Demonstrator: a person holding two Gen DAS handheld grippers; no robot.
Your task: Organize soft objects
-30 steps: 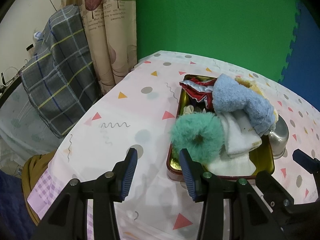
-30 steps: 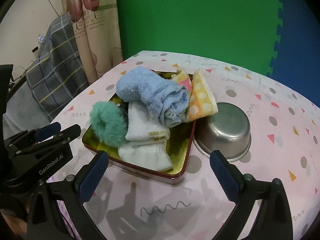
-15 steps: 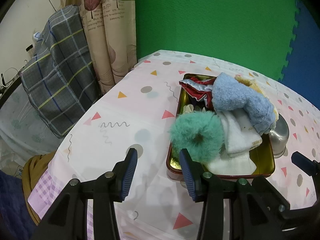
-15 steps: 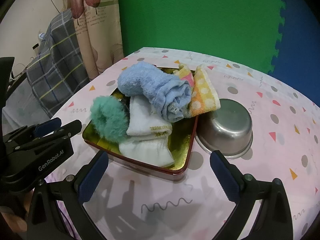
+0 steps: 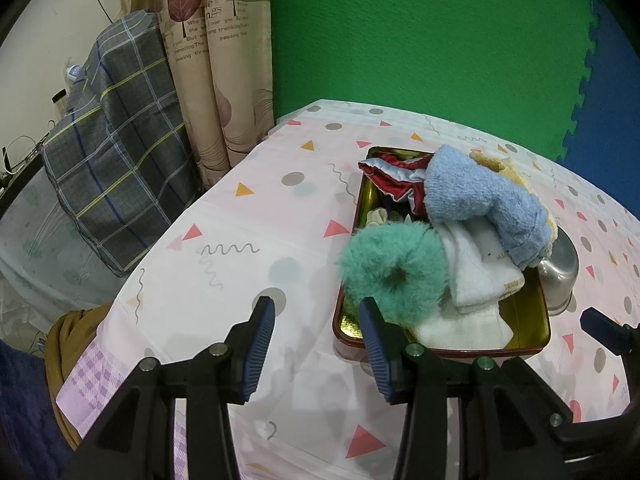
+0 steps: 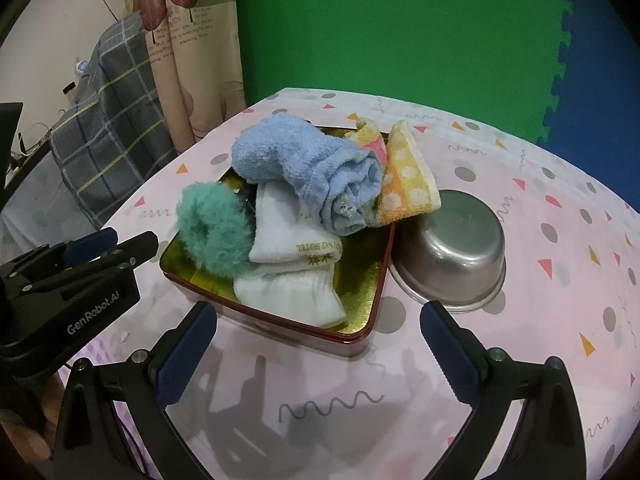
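Observation:
A red-rimmed gold tin tray (image 6: 362,276) (image 5: 528,312) holds soft items: a fluffy teal scrunchie (image 6: 214,230) (image 5: 394,270) at its near left corner, white hotel towels (image 6: 296,264) (image 5: 476,268), a rolled light blue towel (image 6: 308,164) (image 5: 472,196), an orange dotted cloth (image 6: 406,180) and a red cloth (image 5: 394,178). My left gripper (image 5: 316,344) is open and empty, just in front of the tray's left corner. My right gripper (image 6: 316,346) is wide open and empty, in front of the tray.
An upturned steel bowl (image 6: 456,248) sits right of the tray on the pink patterned tablecloth (image 5: 248,248). A plaid-covered object (image 5: 112,136) and curtain (image 5: 216,60) stand left of the table. Green and blue foam wall behind.
Both grippers have drawn back slightly from the tray. Nothing was grasped; the soft items lie as before.

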